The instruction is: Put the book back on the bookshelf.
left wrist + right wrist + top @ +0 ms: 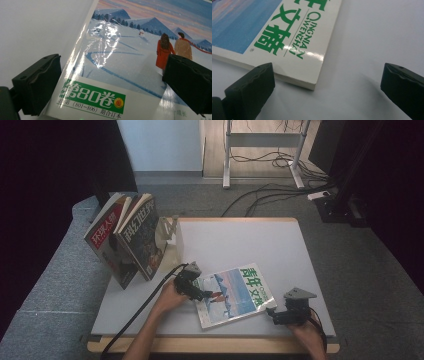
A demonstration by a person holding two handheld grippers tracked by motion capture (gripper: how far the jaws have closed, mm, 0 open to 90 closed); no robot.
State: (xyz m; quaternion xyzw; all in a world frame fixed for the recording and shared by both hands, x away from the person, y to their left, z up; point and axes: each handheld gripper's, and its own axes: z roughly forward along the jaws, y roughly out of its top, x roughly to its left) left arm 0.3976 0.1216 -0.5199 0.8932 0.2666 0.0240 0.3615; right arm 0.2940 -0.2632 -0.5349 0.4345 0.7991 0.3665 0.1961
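Observation:
A magazine with a snowy scene and green title lies flat on the white table, near its front edge. My left gripper is open at the magazine's left end. In the left gripper view the left gripper straddles the glossy magazine, with one jaw over the bare table and the other over the cover. My right gripper is open by the magazine's right front corner. In the right gripper view that corner of the magazine lies between the jaws of the right gripper, untouched.
Two more magazines stand upright and leaning at the table's left edge against a white bookend. The table's far half is bare white surface. Cables and a desk frame sit on the floor beyond.

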